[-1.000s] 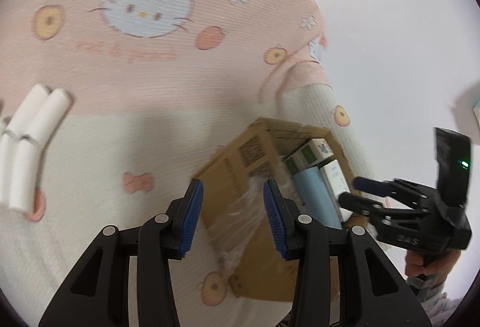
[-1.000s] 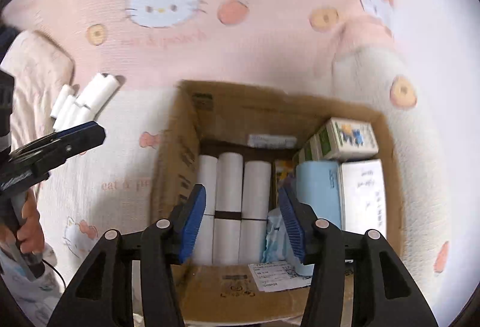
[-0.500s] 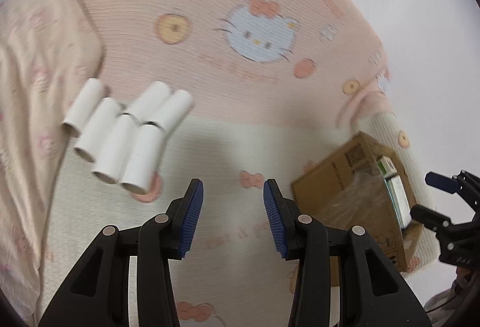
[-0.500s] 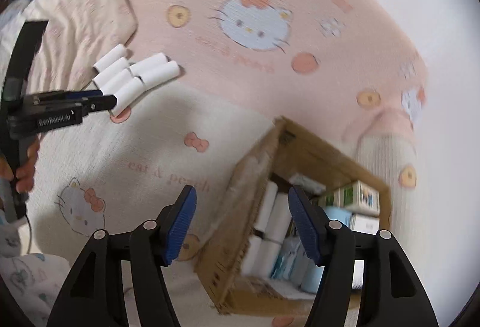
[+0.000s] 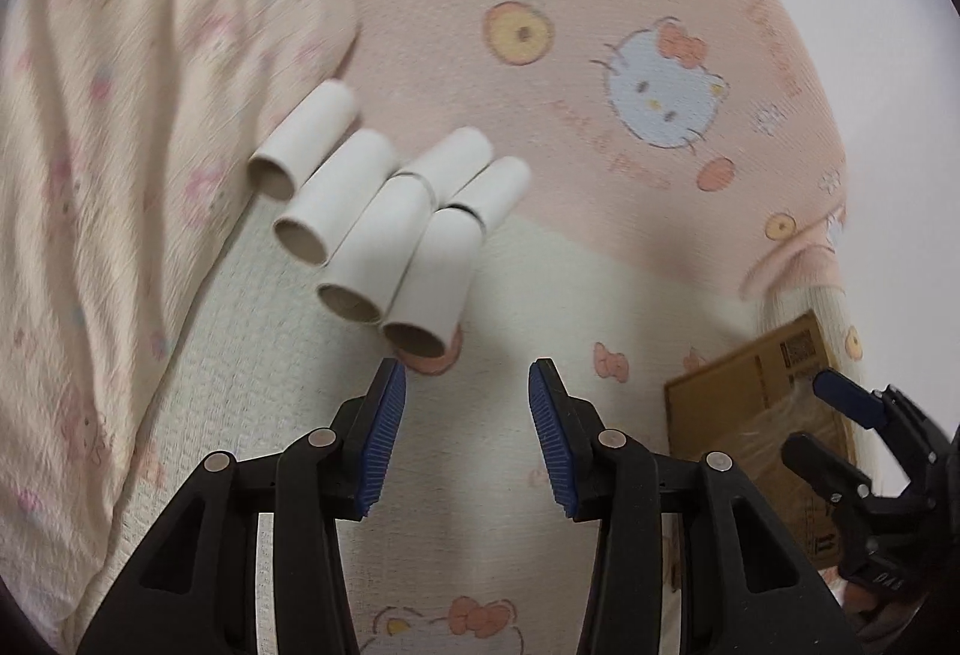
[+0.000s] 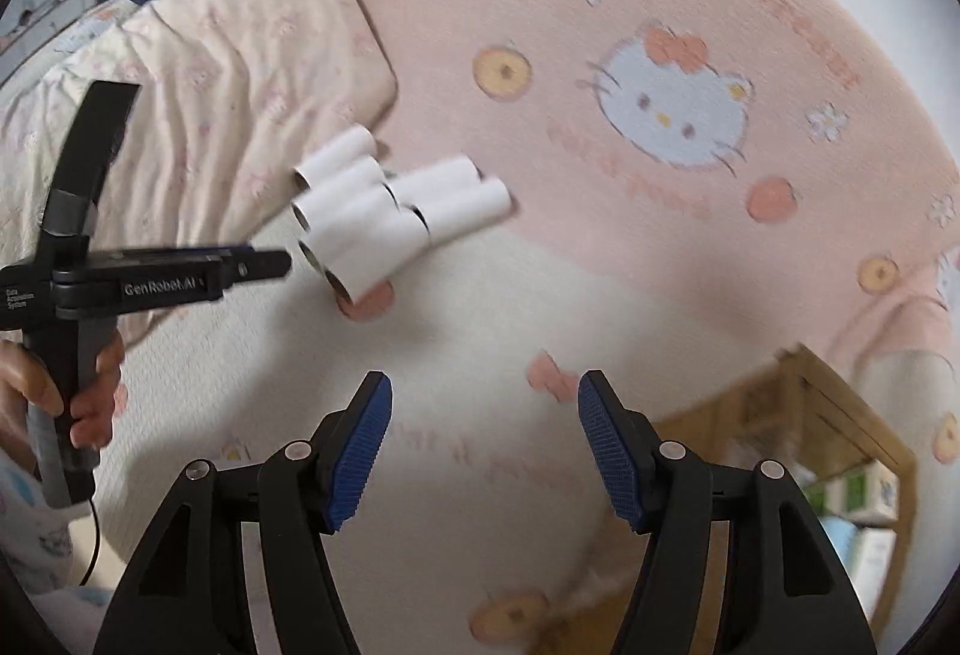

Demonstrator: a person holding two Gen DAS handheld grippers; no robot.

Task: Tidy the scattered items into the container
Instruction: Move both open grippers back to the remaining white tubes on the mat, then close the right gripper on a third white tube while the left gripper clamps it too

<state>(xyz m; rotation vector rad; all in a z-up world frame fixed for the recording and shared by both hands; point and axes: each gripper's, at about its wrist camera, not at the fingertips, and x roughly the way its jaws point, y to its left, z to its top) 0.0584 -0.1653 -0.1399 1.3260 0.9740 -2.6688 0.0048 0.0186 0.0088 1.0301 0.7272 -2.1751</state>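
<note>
Six white tubes [image 5: 390,229] lie clustered on the blanket [image 5: 600,259], well apart from the partly filled cardboard box [image 6: 840,451]; left tongs [image 5: 467,433] near them, right tongs [image 6: 485,451] both wide, empty.

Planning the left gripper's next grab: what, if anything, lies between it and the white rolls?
Nothing visible. The left gripper is open, and only bare blanket shows between its fingers and the nearest of the rolls. The right gripper is off to the side by the box.
</note>
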